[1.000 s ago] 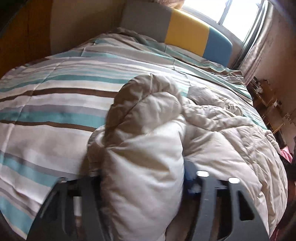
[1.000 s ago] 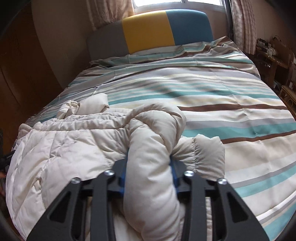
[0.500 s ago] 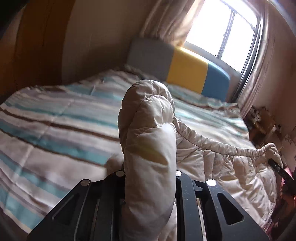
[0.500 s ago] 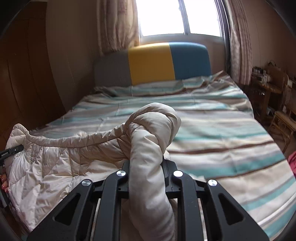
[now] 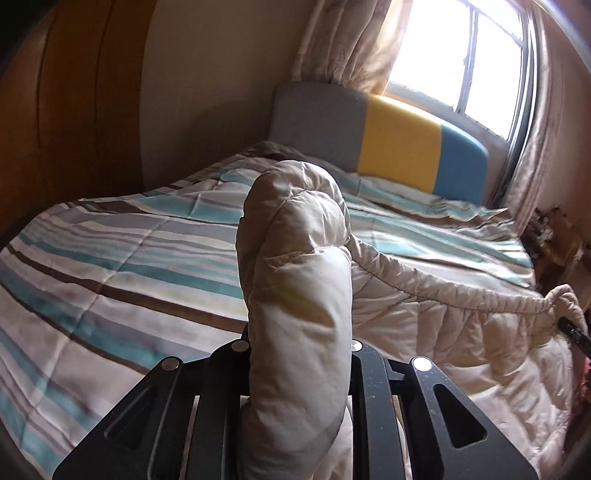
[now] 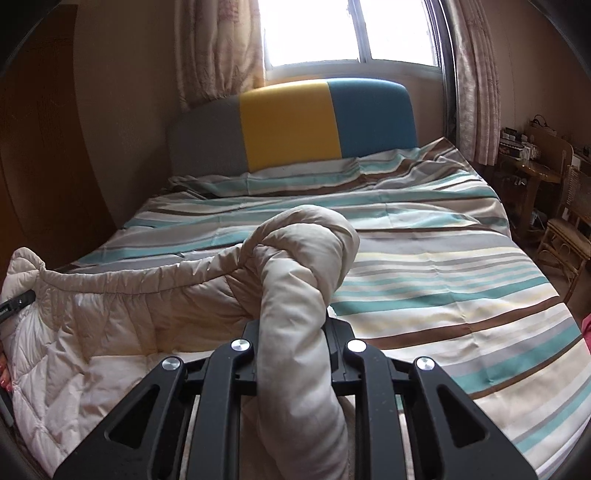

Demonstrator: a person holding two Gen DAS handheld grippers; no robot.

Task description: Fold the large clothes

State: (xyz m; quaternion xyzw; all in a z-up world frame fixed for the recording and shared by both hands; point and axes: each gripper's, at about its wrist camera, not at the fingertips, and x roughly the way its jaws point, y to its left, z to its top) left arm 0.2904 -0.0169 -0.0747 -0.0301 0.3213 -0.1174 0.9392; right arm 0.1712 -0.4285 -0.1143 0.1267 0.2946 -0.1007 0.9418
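Bed with striped duvet [image 6: 443, 266] fills the room; grey, yellow and blue headboard [image 6: 291, 125] under the window [image 6: 351, 29]. Cream quilted down coat [image 6: 110, 332] lies at the bed's near end, its gathered hem stretched between the tongs. Left gripper [image 5: 299, 347] clamped narrow on one bunched corner; right gripper [image 6: 295, 332] clamped narrow on the other.

A home bedroom: striped bed [image 6: 424, 266], headboard [image 6: 288, 125], curtained window [image 6: 351, 29].
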